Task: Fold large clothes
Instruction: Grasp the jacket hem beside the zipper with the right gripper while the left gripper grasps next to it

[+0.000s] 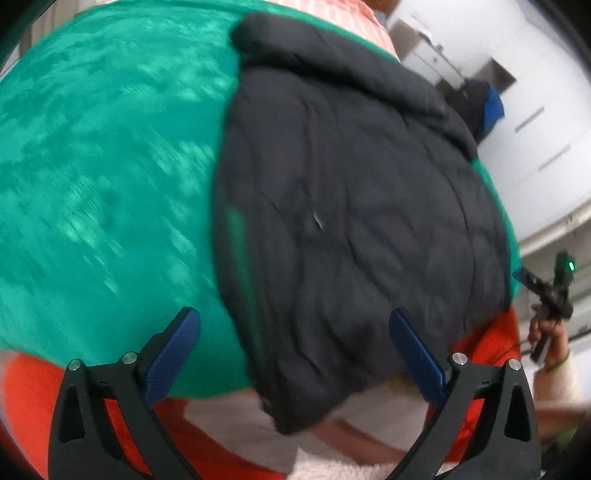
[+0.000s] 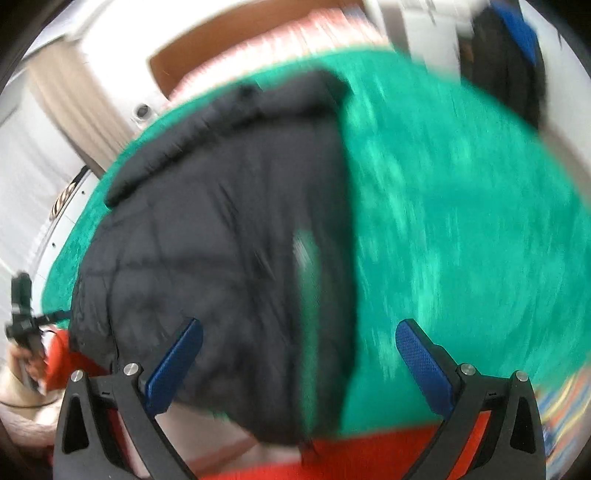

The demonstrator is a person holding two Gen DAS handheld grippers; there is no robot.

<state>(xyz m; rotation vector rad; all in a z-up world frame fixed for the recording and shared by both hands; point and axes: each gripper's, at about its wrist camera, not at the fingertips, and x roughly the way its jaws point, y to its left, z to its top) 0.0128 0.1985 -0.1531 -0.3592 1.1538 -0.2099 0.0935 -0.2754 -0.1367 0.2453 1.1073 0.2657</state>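
Note:
A dark navy quilted jacket [image 1: 354, 192] lies spread on a green blanket [image 1: 110, 177]. Its near hem hangs over the blanket's front edge. My left gripper [image 1: 295, 332] is open and empty, hovering above the jacket's near left edge. In the right wrist view the same jacket [image 2: 221, 240] lies left of centre on the green blanket [image 2: 461, 221]. My right gripper [image 2: 299, 343] is open and empty above the jacket's near right edge. The right gripper also shows in the left wrist view [image 1: 546, 291], held in a hand at the far right. Both views are blurred by motion.
An orange-red cloth [image 1: 29, 387] lies under the blanket's near edge. White cabinets [image 1: 524, 110] and a dark bag with blue [image 1: 484, 107] stand behind. A beige curtain [image 2: 77, 96] and a striped pink cover [image 2: 295, 29] lie at the back.

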